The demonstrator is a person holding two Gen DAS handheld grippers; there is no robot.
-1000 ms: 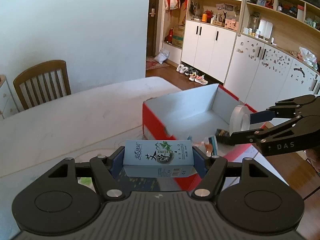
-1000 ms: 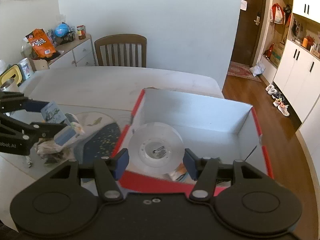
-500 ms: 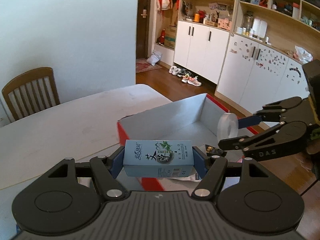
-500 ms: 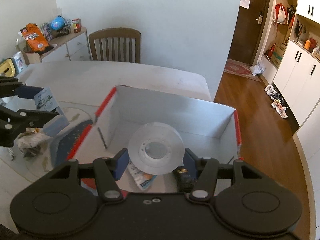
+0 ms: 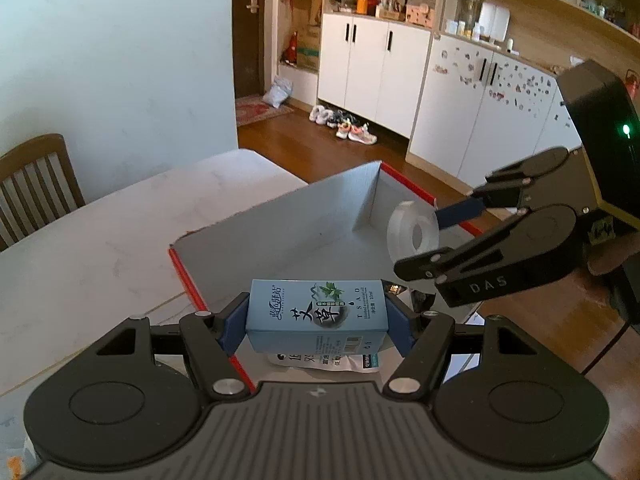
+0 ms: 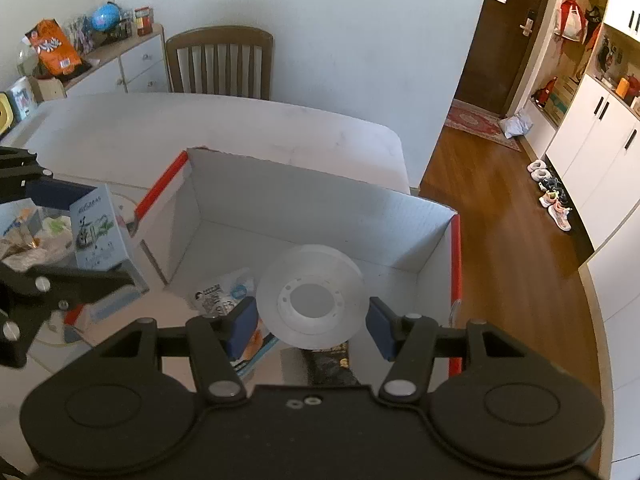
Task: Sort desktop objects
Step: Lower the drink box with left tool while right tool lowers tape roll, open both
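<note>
Pale-blue carton (image 5: 318, 312) sits clamped endwise in your left gripper (image 5: 316, 322), above the near corner of the red-edged box (image 6: 455, 256). Your right gripper (image 6: 311, 318) pinches the clear tape roll (image 6: 310, 297) over that box on the desk (image 6: 120, 128).
</note>
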